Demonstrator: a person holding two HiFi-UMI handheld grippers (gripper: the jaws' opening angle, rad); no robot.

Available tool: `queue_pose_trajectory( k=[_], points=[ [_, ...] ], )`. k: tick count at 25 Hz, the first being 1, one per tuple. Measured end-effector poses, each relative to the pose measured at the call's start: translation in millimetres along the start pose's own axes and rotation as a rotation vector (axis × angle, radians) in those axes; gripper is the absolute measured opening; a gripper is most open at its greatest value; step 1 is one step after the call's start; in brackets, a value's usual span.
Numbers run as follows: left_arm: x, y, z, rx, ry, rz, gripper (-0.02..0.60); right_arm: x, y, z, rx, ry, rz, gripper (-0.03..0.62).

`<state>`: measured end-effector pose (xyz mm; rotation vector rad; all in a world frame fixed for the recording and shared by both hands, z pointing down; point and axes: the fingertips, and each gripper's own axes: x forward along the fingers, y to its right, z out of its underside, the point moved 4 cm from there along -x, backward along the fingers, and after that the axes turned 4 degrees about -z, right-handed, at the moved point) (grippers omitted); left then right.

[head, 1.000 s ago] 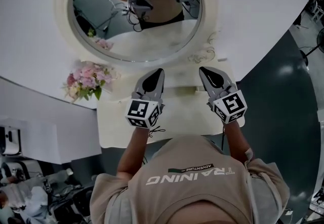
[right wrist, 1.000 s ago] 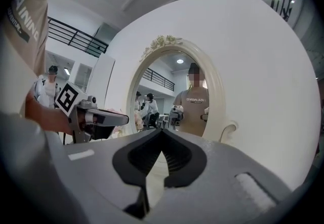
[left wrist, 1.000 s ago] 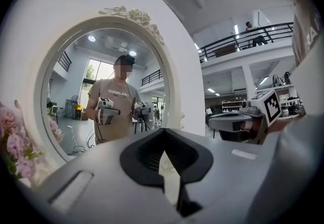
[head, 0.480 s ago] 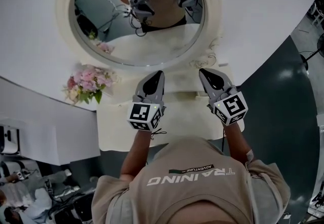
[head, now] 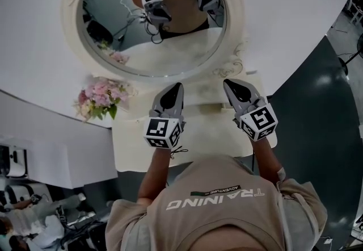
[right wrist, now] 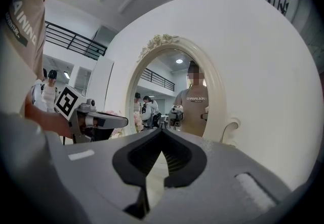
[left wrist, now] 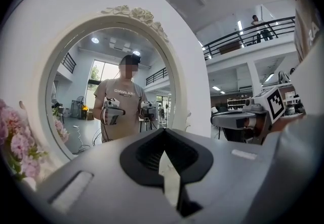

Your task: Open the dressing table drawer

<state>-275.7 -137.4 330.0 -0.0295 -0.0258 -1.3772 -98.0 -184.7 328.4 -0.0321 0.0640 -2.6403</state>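
Closest to the camera, at the bottom of the head view, sat the wearer's tan shirt [head: 215,210], with both arms reaching forward just past it. Left claw [head: 177,87] next: level, its two tips pinched together, nothing between them but a sliver of pale surface showing through the gap lower down. Right claw [head: 228,83], same story: fully closed, empty, level, pointed at the glass. Both hung side by side above the cream worktop [head: 198,130] of the dressing table, a little apart, and neither touched it as far as I could judge.

And the drawer? Out of sight. I judged it lay under the worktop's near edge, masked by the shirt and arms. Neither gripper view looked that low, so I couldn't say whether it stood shut or pulled out.

Farther on, pink flowers [head: 99,99] stood at the left of the worktop. Beyond them came the oval mirror [head: 153,22] in its carved frame, throwing back the person and both claws, with the white wall [head: 295,11] behind.

My read: claws held level over the top fitted two stages alike, either poised ahead of a reach for the drawer front or lifted clear after the pull. I wouldn't pick. Either way, the next move called for a look below that edge. With both claws closed, any grasp of a handle would need one spread wide before going in.
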Motion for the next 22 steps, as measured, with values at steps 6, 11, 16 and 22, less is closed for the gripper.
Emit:
queue_pose_trajectory(
  k=[6,11,16,22],
  points=[
    [-6,4,8,-0.012,-0.023,0.008,0.018,-3,-4,9,0.010,-0.027,-0.009,0.002],
    [-9,2,14,-0.022,-0.039,0.006,0.018,-1,-7,13,0.021,-0.046,-0.021,0.002],
    [-11,2,17,-0.037,-0.042,0.005,0.018,-1,-10,12,0.009,-0.056,-0.021,0.002],
    [-11,2,15,-0.039,-0.037,0.022,0.018,2,-15,10,-0.008,-0.066,-0.019,0.002]
  ],
)
